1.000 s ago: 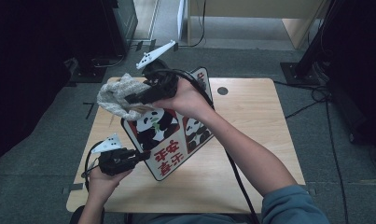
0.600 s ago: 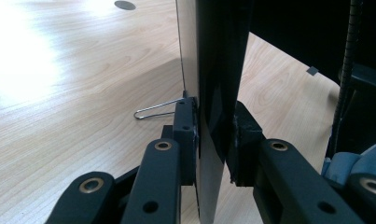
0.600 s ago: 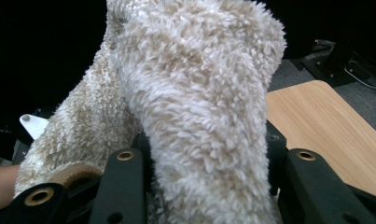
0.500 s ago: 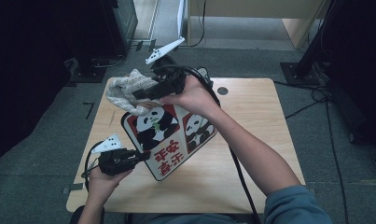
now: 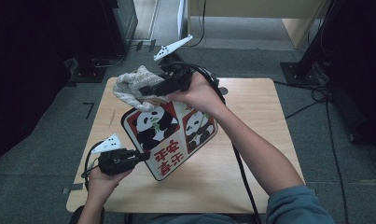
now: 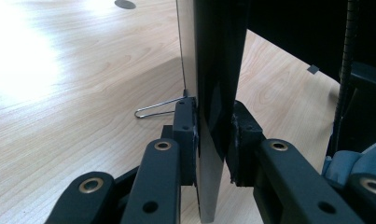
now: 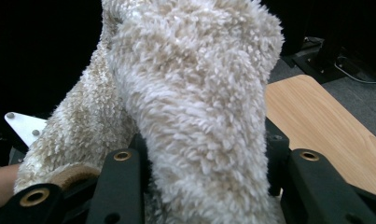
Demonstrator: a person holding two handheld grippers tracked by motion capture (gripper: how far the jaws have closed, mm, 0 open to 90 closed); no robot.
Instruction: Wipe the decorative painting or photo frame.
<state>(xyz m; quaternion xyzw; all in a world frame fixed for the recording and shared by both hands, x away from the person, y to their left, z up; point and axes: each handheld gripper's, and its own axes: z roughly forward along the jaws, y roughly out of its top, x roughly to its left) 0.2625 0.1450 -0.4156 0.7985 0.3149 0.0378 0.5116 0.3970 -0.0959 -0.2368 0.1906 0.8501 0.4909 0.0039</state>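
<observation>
Panda board (image 5: 169,135) is being clamped at its near-left edge by the left tongs (image 6: 212,140), both pads pressing on it, and is being held tilted over the surface (image 5: 251,163). Fluffy beige cloth (image 7: 195,107) is being gripped by the right tongs (image 7: 199,158) at the board's far-left corner; those jaws have just been opening slightly, cloth between them.

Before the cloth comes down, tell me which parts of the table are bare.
Bare: the table right of the panda board out to its right edge, and the near strip beneath the forearm. Crowded: the far-left corner, where the right tongs hold the fluffy cloth.
</observation>
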